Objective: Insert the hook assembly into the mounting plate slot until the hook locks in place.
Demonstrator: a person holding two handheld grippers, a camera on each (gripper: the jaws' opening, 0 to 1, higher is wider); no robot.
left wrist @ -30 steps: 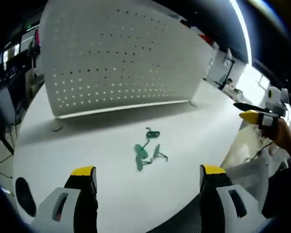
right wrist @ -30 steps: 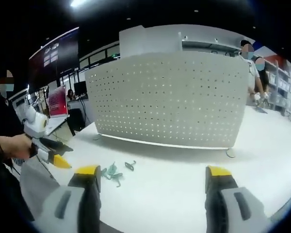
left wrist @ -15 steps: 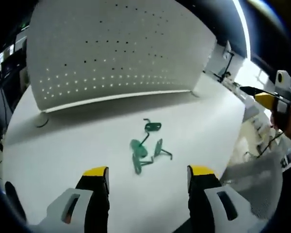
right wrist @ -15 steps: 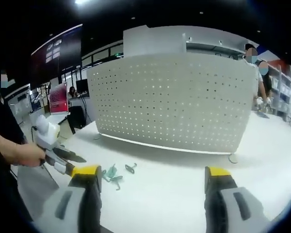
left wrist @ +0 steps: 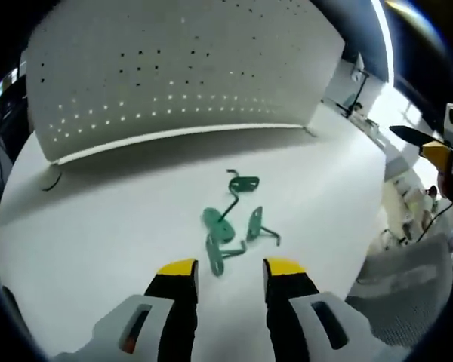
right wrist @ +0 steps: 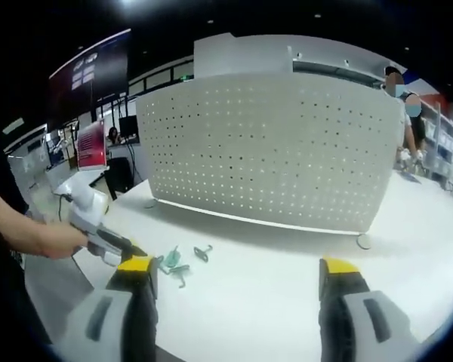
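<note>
Directly ahead of our left gripper, jaws part-open and holding nothing: green hooks, clustered on the white table, nearest lying crosswise just beyond the tips. Right gripper: wide open, holding nothing, farther off. Perforated mounting plate: upright, well behind.

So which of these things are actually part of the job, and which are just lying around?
Part of the job:
- green hooks on the white table
- white perforated panel standing behind them
- left gripper, open
- right gripper, open

Just around:
- monitors on desks behind
</note>
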